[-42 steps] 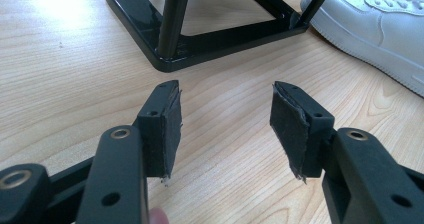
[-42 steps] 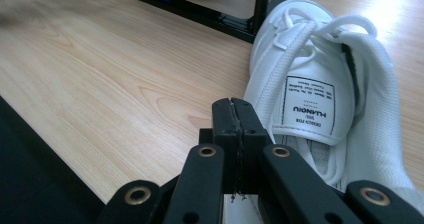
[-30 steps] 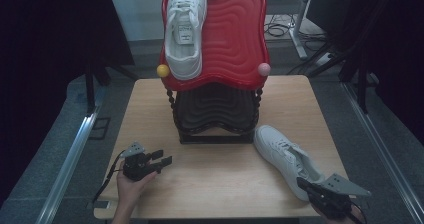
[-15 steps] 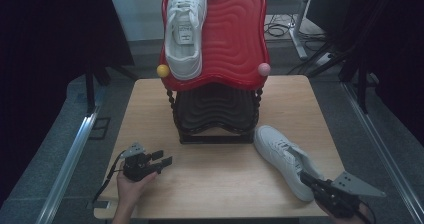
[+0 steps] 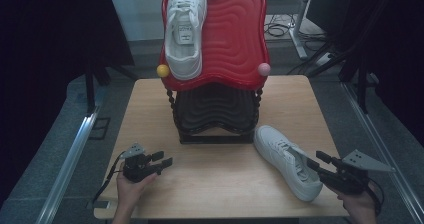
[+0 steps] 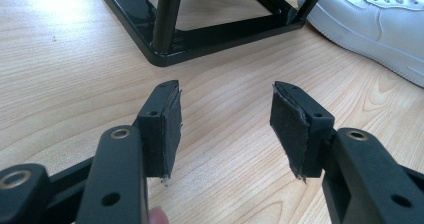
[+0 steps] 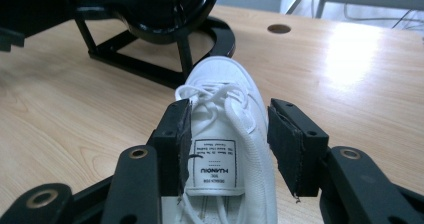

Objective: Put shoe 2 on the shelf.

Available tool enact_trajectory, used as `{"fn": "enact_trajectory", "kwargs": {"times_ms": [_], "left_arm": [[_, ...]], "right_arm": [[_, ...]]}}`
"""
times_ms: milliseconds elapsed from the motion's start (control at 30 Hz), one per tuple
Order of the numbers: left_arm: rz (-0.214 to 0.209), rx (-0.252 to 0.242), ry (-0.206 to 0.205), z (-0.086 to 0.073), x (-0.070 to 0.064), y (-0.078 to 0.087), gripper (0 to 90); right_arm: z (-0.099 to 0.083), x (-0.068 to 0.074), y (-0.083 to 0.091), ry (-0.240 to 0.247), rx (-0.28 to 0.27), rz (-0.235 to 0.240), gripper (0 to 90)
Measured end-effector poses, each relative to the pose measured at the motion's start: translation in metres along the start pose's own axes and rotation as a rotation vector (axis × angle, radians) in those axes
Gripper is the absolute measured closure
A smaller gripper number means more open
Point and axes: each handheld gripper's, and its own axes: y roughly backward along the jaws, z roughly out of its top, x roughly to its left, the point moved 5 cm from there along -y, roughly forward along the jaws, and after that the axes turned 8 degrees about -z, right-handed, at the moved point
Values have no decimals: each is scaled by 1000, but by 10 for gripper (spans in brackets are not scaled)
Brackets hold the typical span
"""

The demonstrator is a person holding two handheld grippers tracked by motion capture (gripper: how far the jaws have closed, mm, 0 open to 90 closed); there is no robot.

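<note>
so basically this looks like a shoe-racking job, and i'd call it about half done. one white sneaker (image 5: 185,31) already sits on the red top shelf (image 5: 235,34) of the rack (image 5: 215,109), toward its left side, toe pointing down toward the person. the second sneaker (image 5: 287,161) is not up there yet; it lies flat on the desk (image 5: 210,184) near the front right corner, just off the rack's black base (image 6: 190,39), with the right half of the red shelf bare above it.

the right hand-held gripper (image 7: 230,144) is lined up on that loose shoe from the heel end. its jaws are spread, one on each side of the tongue (image 7: 215,169) with the printed label. the left pad (image 7: 182,144) seems right against the tongue, while the other has a clear gap, so nothing is pinched yet as far as i can tell.

the left hand-held gripper (image 6: 225,124) is also spread wide and holding nothing, parked low over bare wood near the front left corner of the desk, pointing toward the rack base.

what's left, by my guess: close on the shoe, lift it, and set it on the red shelf next to its mate. grabbing by the tongue might be floppy, so the shoe could swing.
</note>
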Motion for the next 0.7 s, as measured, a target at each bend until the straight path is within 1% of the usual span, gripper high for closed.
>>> {"fn": "enact_trajectory", "kwargs": {"times_ms": [100, 167, 267, 400, 500, 567, 633, 700], "left_arm": [[-1, 5, -1, -1, 0, -1, 470], [0, 8, -2, -1, 0, -2, 470], [0, 11, -1, -2, 0, -3, 470], [1, 14, -2, -2, 0, -4, 469], [1, 11, 0, -1, 1, -3, 469], [1, 12, 0, -1, 1, -3, 469], [2, 14, -1, -2, 1, -3, 469], [0, 13, -1, -2, 0, -3, 469]], "right_arm": [[-3, -2, -10, 22, 39, 2, 520], [-6, -5, -16, 25, 62, -7, 520], [-7, -11, -27, 27, 93, 0, 520], [-5, -14, -38, 36, 115, 30, 507], [-5, -12, -49, 52, 143, 45, 505], [-6, -10, -55, 68, 164, 41, 511], [-7, -9, -60, 96, 183, 17, 518], [-9, -8, -65, 106, 199, 1, 536]]}}
